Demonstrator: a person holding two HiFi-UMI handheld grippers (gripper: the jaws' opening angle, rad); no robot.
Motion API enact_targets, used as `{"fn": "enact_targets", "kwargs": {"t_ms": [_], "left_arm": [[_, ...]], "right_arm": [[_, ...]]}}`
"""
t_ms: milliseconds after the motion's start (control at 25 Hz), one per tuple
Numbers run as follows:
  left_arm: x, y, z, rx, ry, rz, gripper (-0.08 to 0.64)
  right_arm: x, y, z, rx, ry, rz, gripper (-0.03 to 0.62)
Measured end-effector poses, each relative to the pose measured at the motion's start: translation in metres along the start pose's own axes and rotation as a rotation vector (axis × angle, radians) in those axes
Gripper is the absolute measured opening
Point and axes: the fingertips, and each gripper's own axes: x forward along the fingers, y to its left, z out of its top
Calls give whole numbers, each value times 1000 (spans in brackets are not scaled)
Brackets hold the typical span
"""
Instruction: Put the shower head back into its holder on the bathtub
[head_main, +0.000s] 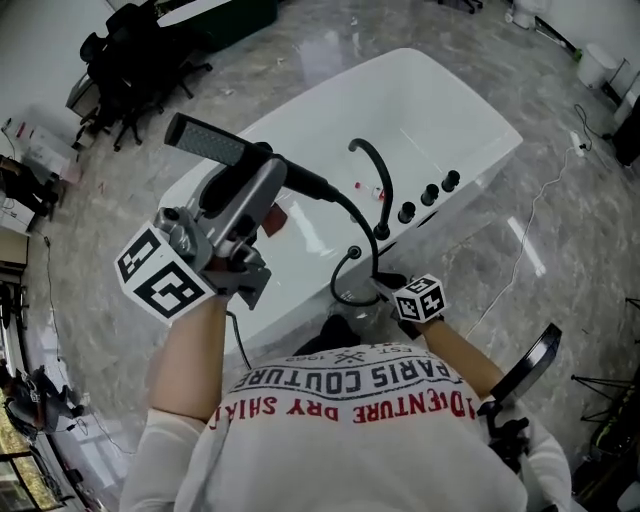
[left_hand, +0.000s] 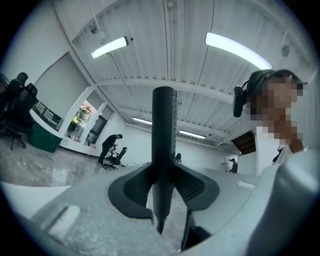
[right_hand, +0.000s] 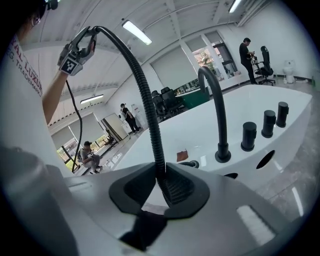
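Held high nearest the camera, shower head (head_main: 215, 140) lies roughly level, its handle clamped in left gripper (head_main: 258, 170). Its likely holder (head_main: 353, 252) sits below on bathtub (head_main: 450, 110) rim, beside right gripper (right_hand: 161, 186), which pinches the hose (head_main: 362, 222).

Grey marble-look floor (head_main: 560, 220), glossy with reflections. Black office chairs (head_main: 120, 60) clustered at the floor's far left corner. White walls, ribbed white ceiling (left_hand: 150, 65) with lit tube lights (left_hand: 109, 46). Window (left_hand: 81, 117) showing daylight, green-fronted counter (left_hand: 44, 139) beside it. Person standing by a chair (left_hand: 109, 147), another seated (right_hand: 90, 156).
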Motion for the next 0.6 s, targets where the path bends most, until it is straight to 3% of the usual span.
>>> {"fn": "enact_targets", "kwargs": {"t_ms": [160,360,600], "left_arm": [[9,-6,17,-33,-62,-65,137],[22,-18,43,-103,-163,-172,137],[32,-23,68,-156,-220,-229,137]], "right_arm": [[2,-4,4,-30,-25,-15,84],[8,-3,15,-42,-48,9,174],[21,-12,-12,-60,25,-6,247]]}}
